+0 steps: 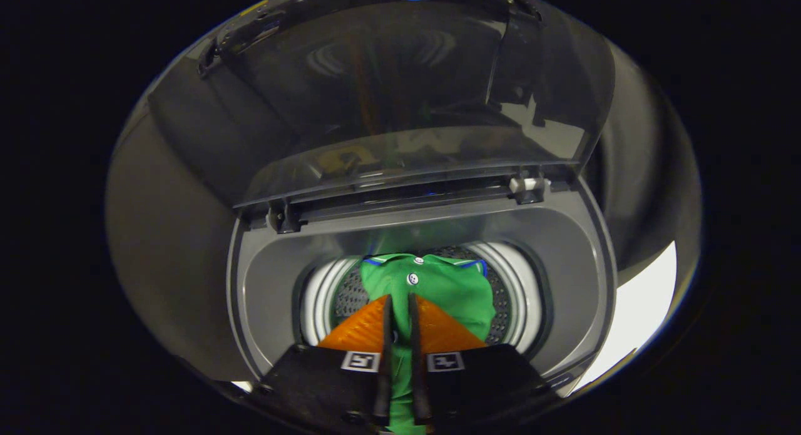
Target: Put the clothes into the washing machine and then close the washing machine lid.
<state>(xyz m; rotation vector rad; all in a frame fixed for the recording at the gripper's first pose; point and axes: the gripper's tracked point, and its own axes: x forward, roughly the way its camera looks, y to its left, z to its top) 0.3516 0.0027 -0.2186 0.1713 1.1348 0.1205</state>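
The green shirt (pixel 447 291) is hanging down into the drum (pixel 516 297), collar and button facing up. The gripper (pixel 398 310) has its fingers nearly together with a strip of the fabric pinched between them, I'd guess so it can be lowered in without snagging on the washing machine (pixel 263 285) rim. The lid (pixel 407 109) is propped up behind, out of the way, so closing hasn't happened yet.
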